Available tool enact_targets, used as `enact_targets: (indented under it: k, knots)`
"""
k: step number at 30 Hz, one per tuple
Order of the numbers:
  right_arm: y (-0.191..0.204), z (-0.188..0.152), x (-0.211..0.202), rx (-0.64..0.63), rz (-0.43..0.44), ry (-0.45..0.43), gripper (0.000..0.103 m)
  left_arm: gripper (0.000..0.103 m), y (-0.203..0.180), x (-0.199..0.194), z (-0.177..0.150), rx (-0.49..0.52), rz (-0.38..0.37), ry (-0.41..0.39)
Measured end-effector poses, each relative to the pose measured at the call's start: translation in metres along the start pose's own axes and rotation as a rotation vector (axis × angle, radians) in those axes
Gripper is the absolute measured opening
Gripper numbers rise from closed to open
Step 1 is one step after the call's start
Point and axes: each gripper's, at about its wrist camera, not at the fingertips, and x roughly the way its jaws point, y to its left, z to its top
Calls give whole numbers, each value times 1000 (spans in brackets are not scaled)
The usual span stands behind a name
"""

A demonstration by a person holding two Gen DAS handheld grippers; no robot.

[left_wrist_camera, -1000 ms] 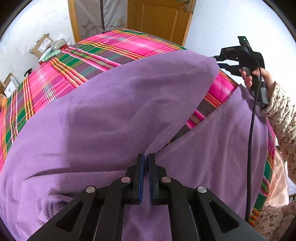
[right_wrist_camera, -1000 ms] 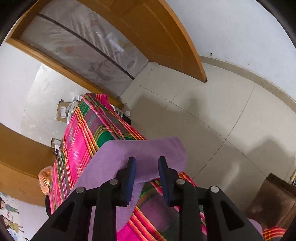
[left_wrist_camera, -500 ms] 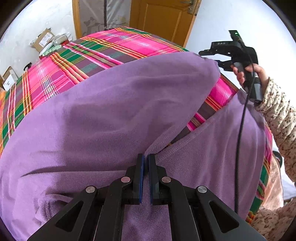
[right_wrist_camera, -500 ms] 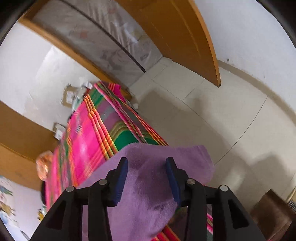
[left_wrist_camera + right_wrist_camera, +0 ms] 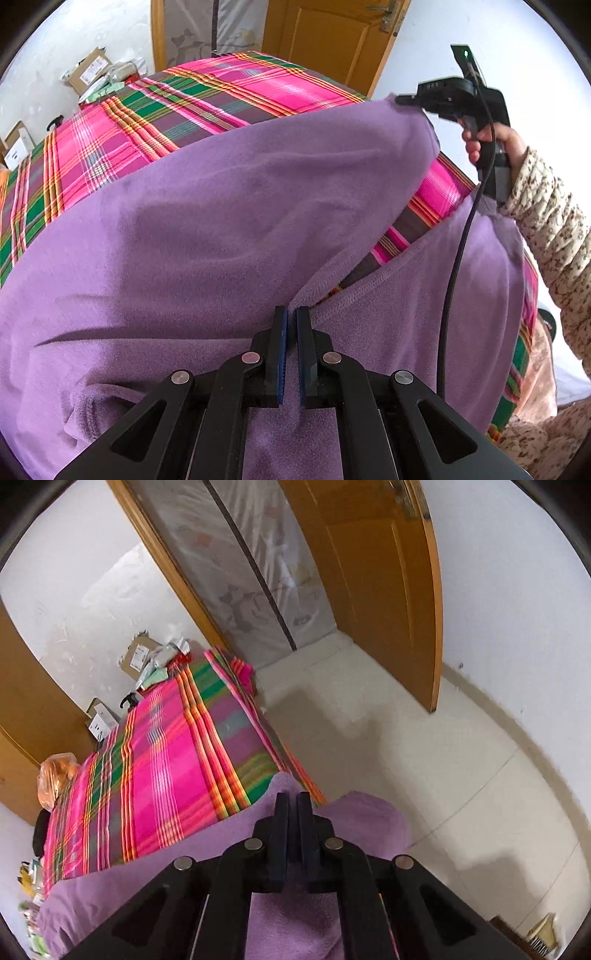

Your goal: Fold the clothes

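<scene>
Left wrist view: purple fleece garment [image 5: 229, 221] spread over plaid bedcover [image 5: 155, 122], left tool [image 5: 290, 325] clamped on a fold near the seam. Right tool [image 5: 402, 99], gripped by a hand [image 5: 491, 144], pinching the garment's far corner. Right wrist view: right tool [image 5: 291, 808] closed on purple fleece.

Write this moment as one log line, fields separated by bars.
left hand-held gripper: shut on purple fleece garment | right hand-held gripper: shut on same garment | surface: plaid bedcover
</scene>
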Motion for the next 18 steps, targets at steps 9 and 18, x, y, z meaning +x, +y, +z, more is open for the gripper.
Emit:
enact_targets:
  k: [9,18]
  knots:
    - [18,17,45,-4,-33,112,11,5,-1,0,-1,-17,-6,-2]
    - [-32,13,-8,131,52,51,23,5,1,-1,-2,-26,-13,-7]
